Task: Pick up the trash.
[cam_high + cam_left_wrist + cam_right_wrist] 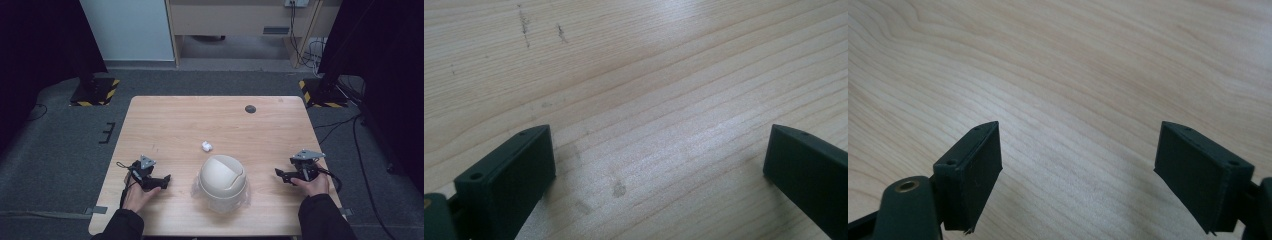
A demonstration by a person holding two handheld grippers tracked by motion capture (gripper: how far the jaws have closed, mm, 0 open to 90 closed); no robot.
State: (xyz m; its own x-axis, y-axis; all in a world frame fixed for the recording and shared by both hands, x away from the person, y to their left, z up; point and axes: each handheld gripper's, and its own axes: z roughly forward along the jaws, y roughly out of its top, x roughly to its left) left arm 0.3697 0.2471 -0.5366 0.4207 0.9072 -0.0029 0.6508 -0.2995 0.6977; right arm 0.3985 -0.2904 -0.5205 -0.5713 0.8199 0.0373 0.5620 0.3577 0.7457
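Observation:
A cream domed bin with a swing lid (222,181) stands near the table's front edge, in the middle. A small crumpled white paper ball (207,146) lies just beyond it. My left gripper (166,179) rests on the wood to the bin's left, pointing toward it. In the left gripper view its jaws (659,150) stand wide apart over bare wood. To the right of the bin my right gripper (278,174) also points inward. The right gripper (1078,150) is open, with nothing between its black jaws.
The light wooden table (175,120) has a dark round grommet (250,109) near its far edge. Black stand bases with yellow striped tape (95,90) sit on the grey carpet beyond both far corners. Cables run along the floor at the right.

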